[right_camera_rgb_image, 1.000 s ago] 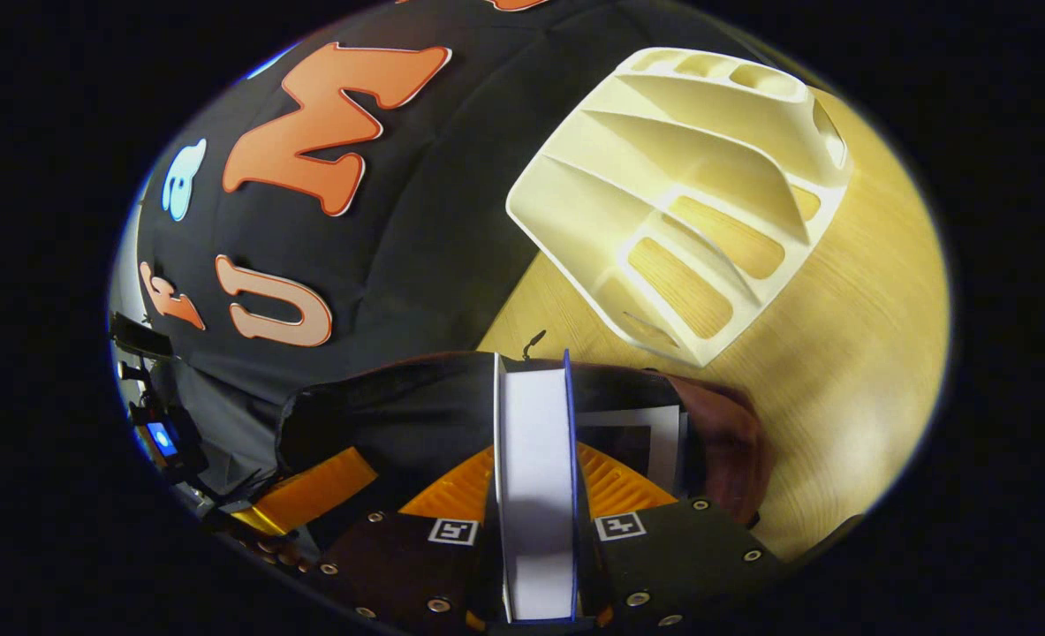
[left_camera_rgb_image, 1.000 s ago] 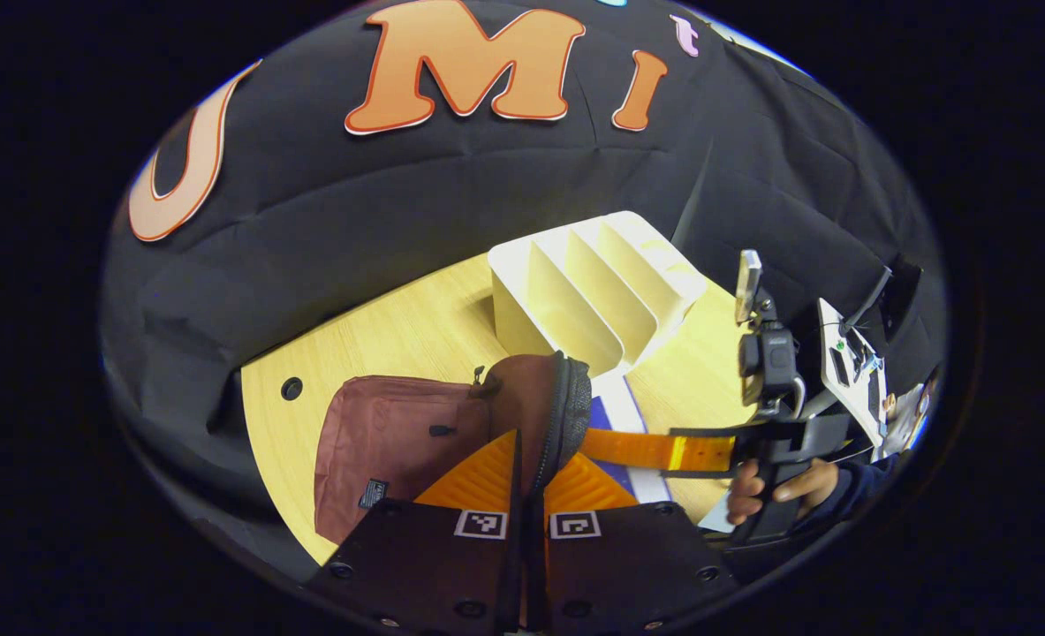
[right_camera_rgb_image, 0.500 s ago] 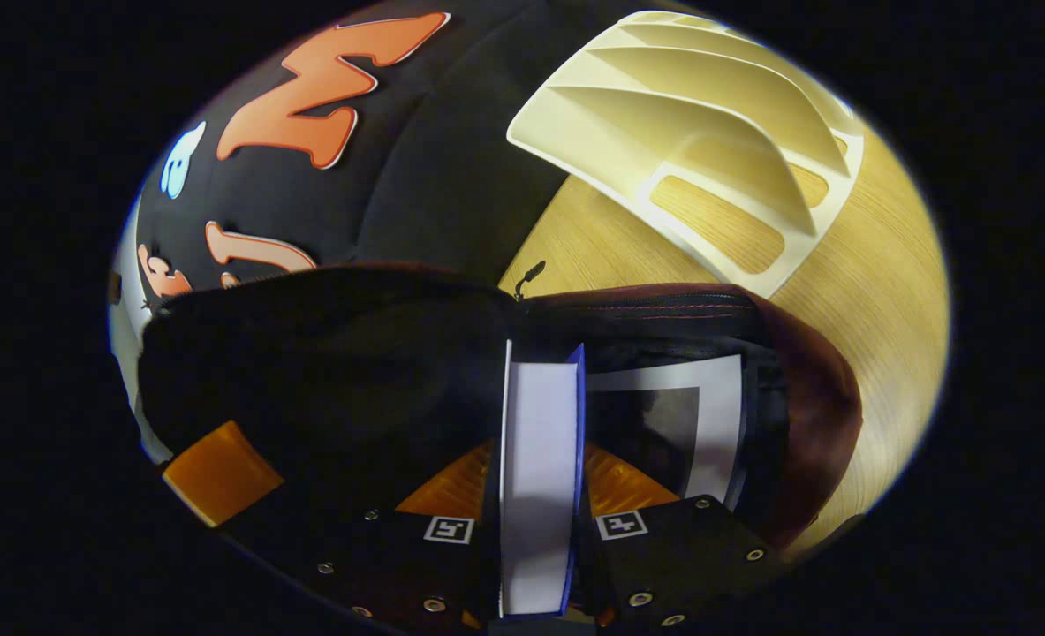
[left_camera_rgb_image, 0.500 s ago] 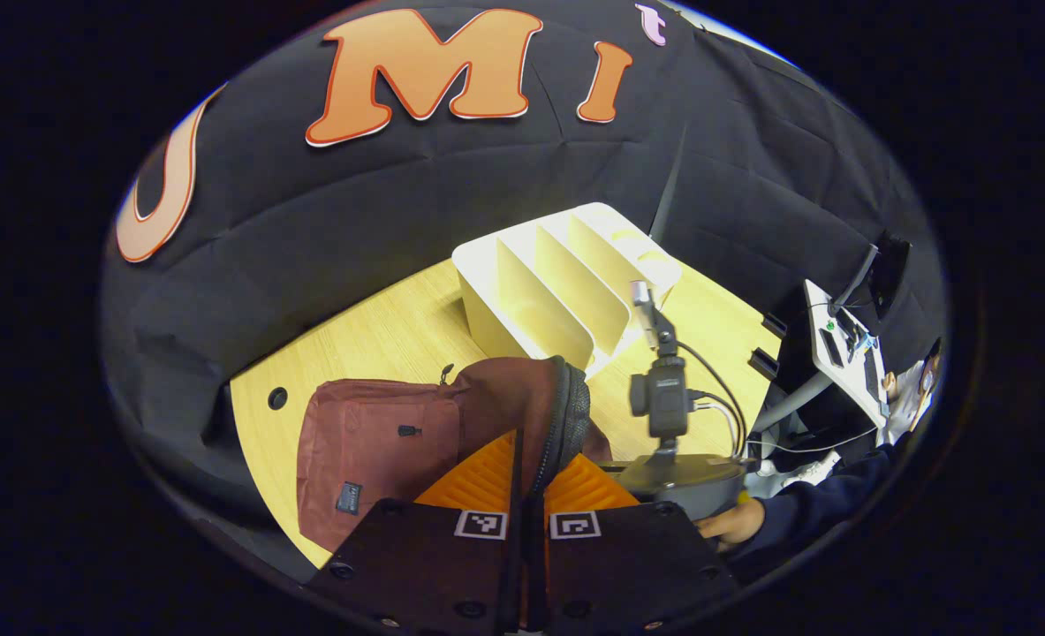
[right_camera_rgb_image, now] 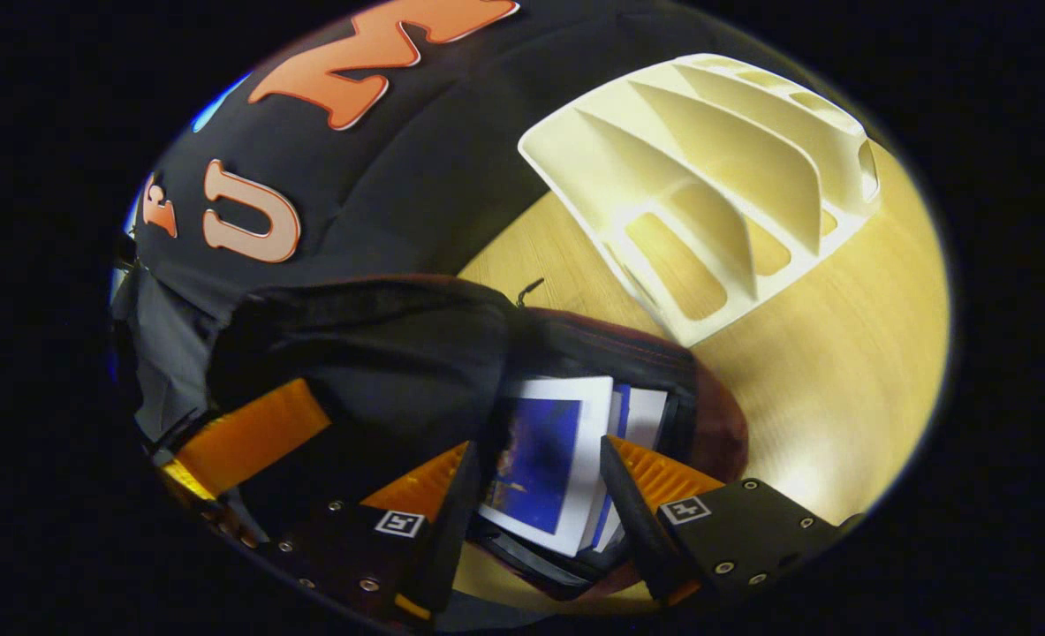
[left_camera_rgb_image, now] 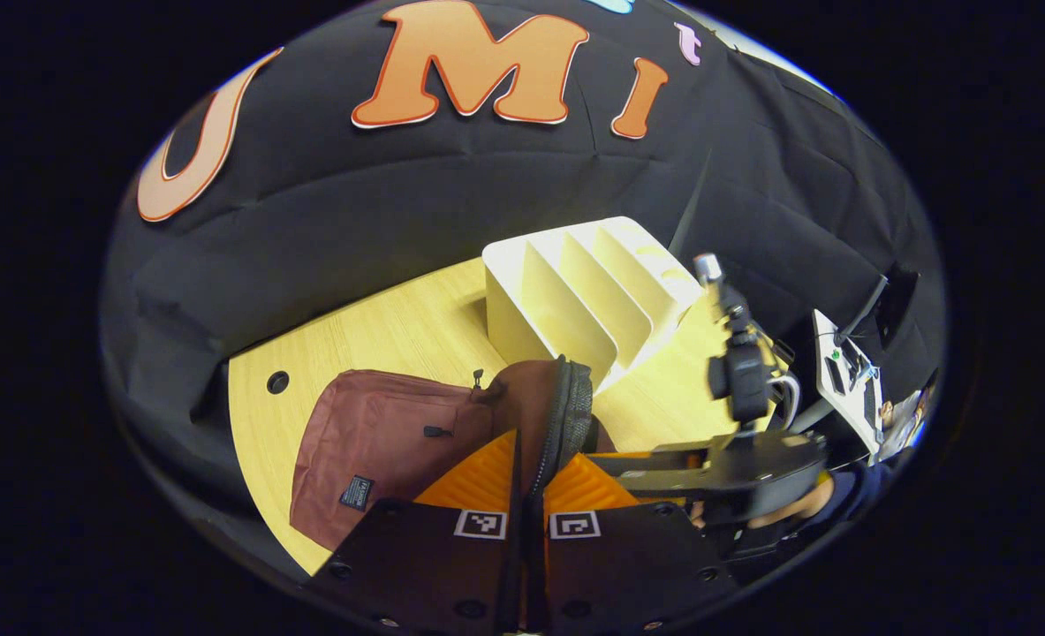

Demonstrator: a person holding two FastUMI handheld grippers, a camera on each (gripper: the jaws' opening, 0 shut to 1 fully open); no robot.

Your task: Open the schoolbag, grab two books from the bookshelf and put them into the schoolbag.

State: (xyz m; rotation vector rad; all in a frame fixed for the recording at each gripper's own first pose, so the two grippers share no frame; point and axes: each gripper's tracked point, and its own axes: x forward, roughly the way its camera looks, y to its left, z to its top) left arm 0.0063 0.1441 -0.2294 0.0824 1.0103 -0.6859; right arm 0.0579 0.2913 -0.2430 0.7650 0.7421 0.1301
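We have let the book [right_camera_rgb_image: 544, 459] drop into the bag [right_camera_rgb_image: 716, 424]; right gripper [right_camera_rgb_image: 535, 495] spread, left gripper [left_camera_rgb_image: 522, 477] pinching the flap, which may slip.

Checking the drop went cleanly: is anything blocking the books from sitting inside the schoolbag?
Nothing visible does. The books lie inside the schoolbag, whose mouth is held open by the left gripper clamped on its zipper edge. The right gripper is open above them, touching neither.

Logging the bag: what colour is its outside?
Reddish brown bag, best in left gripper view.
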